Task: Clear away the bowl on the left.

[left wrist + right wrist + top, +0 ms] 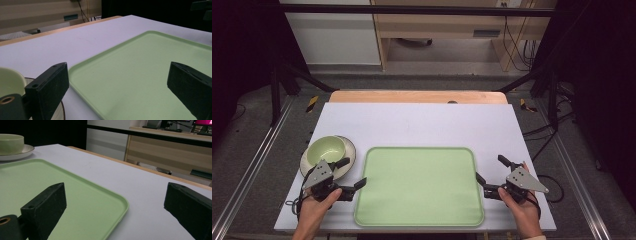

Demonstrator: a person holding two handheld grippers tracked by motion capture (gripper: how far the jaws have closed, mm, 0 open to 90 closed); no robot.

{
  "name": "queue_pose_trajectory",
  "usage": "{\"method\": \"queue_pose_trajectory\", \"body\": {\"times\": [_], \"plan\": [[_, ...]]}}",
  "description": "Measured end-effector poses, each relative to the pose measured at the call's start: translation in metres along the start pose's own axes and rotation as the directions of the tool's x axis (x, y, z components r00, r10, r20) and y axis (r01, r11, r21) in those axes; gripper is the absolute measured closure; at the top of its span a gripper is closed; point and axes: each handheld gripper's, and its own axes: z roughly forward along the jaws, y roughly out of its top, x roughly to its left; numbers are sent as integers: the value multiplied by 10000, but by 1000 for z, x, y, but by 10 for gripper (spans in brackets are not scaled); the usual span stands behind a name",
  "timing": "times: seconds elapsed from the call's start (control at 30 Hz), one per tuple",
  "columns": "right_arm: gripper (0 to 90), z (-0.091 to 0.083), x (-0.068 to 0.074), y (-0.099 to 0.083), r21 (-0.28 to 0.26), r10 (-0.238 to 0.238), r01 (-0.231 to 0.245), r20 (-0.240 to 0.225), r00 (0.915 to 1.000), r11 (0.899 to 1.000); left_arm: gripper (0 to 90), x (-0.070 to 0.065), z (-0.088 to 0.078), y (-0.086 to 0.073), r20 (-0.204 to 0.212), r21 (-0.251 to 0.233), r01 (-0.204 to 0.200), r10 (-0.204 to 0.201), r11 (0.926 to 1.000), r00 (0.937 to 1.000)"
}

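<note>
High view first, as I read it from my station: a pale green tray (419, 186) lies flat on the white table (422, 122), near the front edge, and I see nothing lying in it; its floor is bare from rim to rim. To its left sits a cream plate (349, 150) with a dark rim line, and on that plate stands a pale green bowl (327, 149); I can see most of the inside of the bowl and nothing in it.

The left gripper (353, 173) hangs just off the tray's left rim, near the front left corner; its jaws stand wide apart with nothing between the pads; one jaw reaches over the plate's near edge, the other points at the tray's rim. In the left gripper view the tray (140, 75) runs between the two black jaws, and the bowl (10, 80) and plate edge show at the far left, beside the left-hand jaw.

The right gripper (491, 169) sits just beside the tray's right rim, toward the front right corner; its jaws are spread wide too and grip nothing. In the right gripper view the tray's rounded corner (120, 205) lies between the jaws, closer to the left-hand one; the bowl (11, 143) on its plate (23, 152) stands well off on the far side of the tray.
</note>
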Motion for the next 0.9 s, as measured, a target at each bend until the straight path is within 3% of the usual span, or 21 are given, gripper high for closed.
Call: {"method": "queue_pose_trajectory", "body": {"times": [0.13, 0.3, 0.4, 0.5, 0.7, 0.77, 0.83, 0.9], "plan": [[43, 1, 1, 0, 47, 2, -2, -26, 10000, 10000, 41, 0, 0, 1, 85, 99, 0, -1, 10000, 10000], [38, 3, 2, -1, 160, -37, 38, -42, 10000, 9999, 45, -2, -2, 6, -98, 87, -65, 66, 9999, 9999], [32, 4, 2, -3, 279, -89, 89, -25, 10000, 9996, 42, -4, -2, 15, 14, -147, 300, -300, 9994, 9996], [29, 5, 2, -3, 241, 69, -68, -9, 10000, 9997, 41, -10, 0, 31, 8, 156, -416, 416, 9990, 9991], [19, 5, 1, -3, 391, 428, -443, 371, 9984, 9983, 46, -16, 11, 59, -5, 678, -953, 955, 9931, 9954], [19, 5, 1, -2, 396, 419, -436, 430, 9982, 9983, 50, -16, 19, 81, -133, 1108, -1261, 1283, 9858, 9916], [19, 5, 3, -1, 383, 359, -372, 324, 9988, 9986, 63, -12, 25, 93, -167, 1443, -1191, 1228, 9823, 9923], [19, 5, 6, 0, 292, 311, -315, 134, 9994, 9991, 62, -6, 29, 100, -12, 1288, -1114, 1125, 9854, 9936]]}}
